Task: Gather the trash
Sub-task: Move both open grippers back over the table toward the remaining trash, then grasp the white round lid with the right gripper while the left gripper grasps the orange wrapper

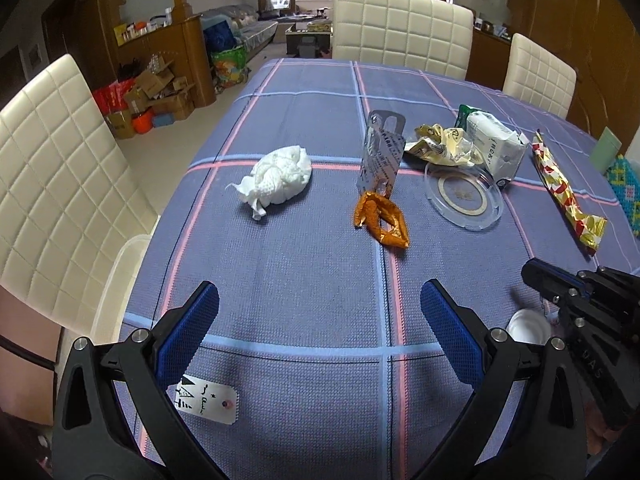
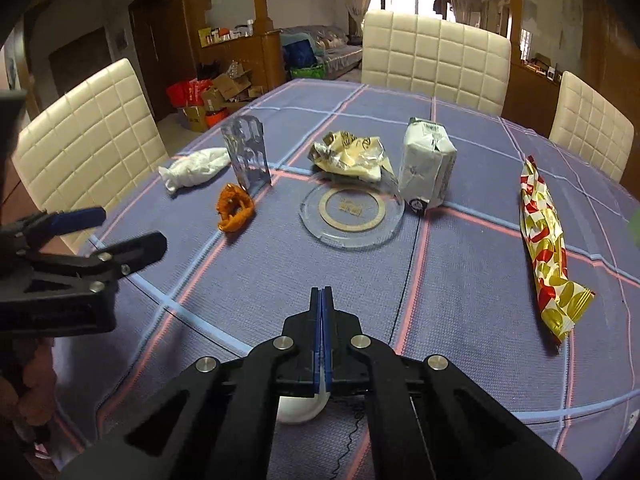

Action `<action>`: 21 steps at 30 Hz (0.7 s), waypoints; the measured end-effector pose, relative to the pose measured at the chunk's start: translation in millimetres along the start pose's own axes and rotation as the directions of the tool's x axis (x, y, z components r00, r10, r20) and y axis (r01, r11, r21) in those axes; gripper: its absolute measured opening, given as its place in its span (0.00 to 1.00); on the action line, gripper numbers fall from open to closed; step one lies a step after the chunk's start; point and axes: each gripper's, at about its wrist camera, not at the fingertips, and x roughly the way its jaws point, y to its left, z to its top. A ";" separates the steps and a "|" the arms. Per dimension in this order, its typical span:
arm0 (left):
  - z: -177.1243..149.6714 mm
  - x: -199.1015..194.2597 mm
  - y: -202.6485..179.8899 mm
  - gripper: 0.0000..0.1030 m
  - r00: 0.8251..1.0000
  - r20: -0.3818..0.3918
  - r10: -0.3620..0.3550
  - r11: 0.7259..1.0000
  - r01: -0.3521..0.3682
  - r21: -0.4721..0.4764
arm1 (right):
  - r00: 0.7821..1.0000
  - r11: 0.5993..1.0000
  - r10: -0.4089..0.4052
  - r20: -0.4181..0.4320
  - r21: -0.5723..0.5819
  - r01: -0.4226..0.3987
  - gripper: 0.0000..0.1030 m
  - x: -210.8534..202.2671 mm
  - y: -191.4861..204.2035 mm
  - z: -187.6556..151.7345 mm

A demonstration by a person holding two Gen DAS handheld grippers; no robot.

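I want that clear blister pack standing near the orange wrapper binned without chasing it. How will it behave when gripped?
The clear blister pack stands upright on a narrow edge, so it probably tips at a nudge. Thin empty plastic: likely light, springy, somewhat slippery.

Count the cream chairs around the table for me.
3: one at the left side, one at the far end, one at the far right corner. Others behind the cameras may be hidden.

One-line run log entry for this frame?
left gripper: open, empty | right gripper: shut on white cup | orange wrapper: on table
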 end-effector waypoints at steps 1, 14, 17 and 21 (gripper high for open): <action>-1.1 0.2 0.3 0.96 1.000 -0.003 -0.002 1.000 0.002 -0.002 | 1.000 1.000 0.023 -0.005 0.004 -0.023 0.01 -1.7 -1.3 0.1; -15.2 -17.2 -10.0 0.96 1.000 0.024 0.000 0.999 -0.001 0.047 | 0.998 0.999 0.042 -0.050 0.037 -0.040 0.57 -19.4 -1.6 -38.7; -20.9 -20.2 -16.5 0.96 1.000 0.028 0.001 0.998 -0.003 0.070 | 0.998 0.998 0.045 -0.035 0.052 -0.043 0.58 -26.1 -6.4 -44.5; -24.1 -21.8 -21.6 0.96 1.000 0.023 -0.008 0.997 0.006 0.078 | 0.998 0.997 0.043 -0.044 0.064 -0.040 0.58 -26.8 -7.3 -47.7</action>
